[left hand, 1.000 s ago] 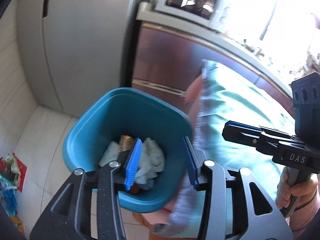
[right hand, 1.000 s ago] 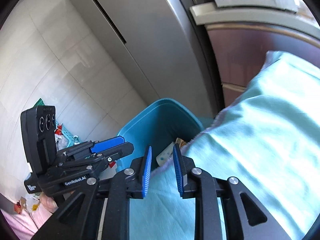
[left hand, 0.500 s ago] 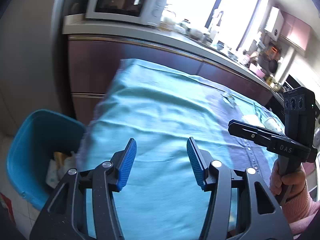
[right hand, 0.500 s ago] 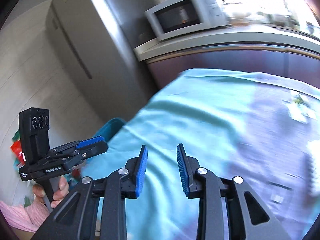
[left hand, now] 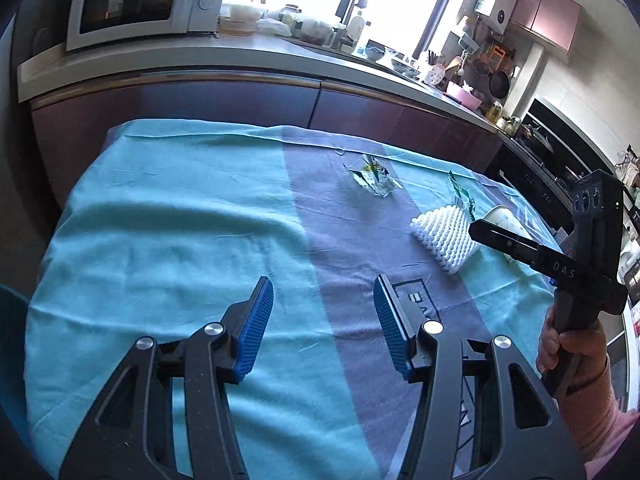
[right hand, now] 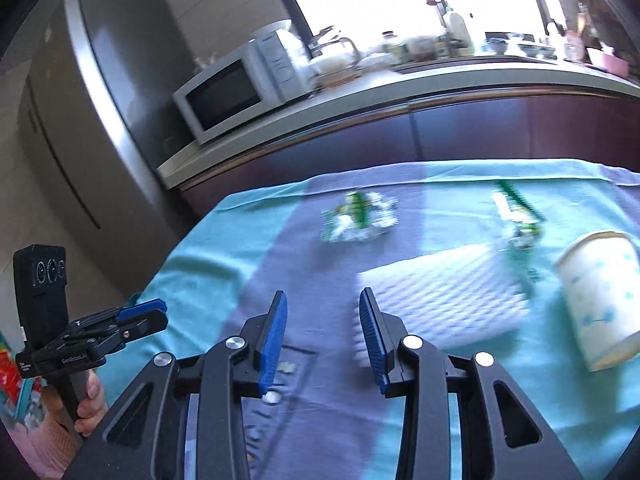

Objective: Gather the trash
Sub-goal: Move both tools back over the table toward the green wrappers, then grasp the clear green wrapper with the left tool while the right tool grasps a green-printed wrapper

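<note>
Trash lies on the table's teal cloth point(left hand: 160, 220) point(right hand: 208, 264). There is a crumpled silver-green wrapper point(left hand: 374, 180) point(right hand: 360, 216), a white foam net point(left hand: 446, 236) point(right hand: 440, 300), a green wrapper strip point(left hand: 460, 194) point(right hand: 518, 216) and a tipped paper cup point(left hand: 506, 220) point(right hand: 600, 300). My left gripper point(left hand: 323, 280) point(right hand: 162, 314) hovers open and empty over the cloth's near left part. My right gripper point(right hand: 324, 294) point(left hand: 476, 227) hangs just short of the foam net, its jaws opening with nothing between them.
Dark cabinets and a counter point(left hand: 280, 52) run behind the table, with a microwave point(left hand: 136, 0) point(right hand: 240, 88) and kitchenware on top. A steel fridge point(right hand: 100, 100) stands at the left. A dark teal rim point(left hand: 10, 320) shows beyond the table's left edge.
Both grippers swung away from the blue bin to over the table. The bin slid out of view and the trash on the cloth came into view. Both pairs of jaws stand wider.
</note>
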The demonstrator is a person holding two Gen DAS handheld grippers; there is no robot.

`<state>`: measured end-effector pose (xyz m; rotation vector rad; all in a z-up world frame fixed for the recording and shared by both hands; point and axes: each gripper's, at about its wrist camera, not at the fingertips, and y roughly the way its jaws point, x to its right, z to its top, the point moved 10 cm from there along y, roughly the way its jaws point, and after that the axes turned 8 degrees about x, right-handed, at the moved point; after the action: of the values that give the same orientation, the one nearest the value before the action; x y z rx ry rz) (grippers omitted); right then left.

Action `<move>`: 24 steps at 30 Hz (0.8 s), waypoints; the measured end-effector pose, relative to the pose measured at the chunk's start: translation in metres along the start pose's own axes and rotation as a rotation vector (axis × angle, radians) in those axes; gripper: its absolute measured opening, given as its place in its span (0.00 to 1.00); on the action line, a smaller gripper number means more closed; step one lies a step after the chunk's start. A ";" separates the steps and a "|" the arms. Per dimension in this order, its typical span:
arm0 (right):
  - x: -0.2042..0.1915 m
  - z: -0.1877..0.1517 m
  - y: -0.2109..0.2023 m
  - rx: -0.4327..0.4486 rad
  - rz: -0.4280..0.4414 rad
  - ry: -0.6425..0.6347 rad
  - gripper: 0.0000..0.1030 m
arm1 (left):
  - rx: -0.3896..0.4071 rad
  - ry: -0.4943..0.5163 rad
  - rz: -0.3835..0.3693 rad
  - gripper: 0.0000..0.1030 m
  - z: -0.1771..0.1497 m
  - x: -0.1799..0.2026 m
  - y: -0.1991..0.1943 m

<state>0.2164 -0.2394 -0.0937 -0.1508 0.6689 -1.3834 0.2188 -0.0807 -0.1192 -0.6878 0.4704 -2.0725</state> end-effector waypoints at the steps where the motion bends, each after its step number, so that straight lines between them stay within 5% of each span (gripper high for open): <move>1: 0.013 0.004 -0.002 0.008 -0.029 0.004 0.37 | -0.007 0.004 -0.009 0.50 0.003 0.006 0.007; 13: 0.094 0.042 0.018 0.013 -0.211 0.019 0.54 | -0.066 0.023 -0.034 0.52 0.045 0.048 0.096; 24: 0.115 0.043 0.042 -0.039 -0.304 -0.016 0.53 | -0.142 0.023 0.014 0.56 0.065 0.048 0.166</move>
<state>0.2791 -0.3503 -0.1192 -0.3040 0.6787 -1.6584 0.3417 -0.2156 -0.1472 -0.7414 0.6388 -2.0497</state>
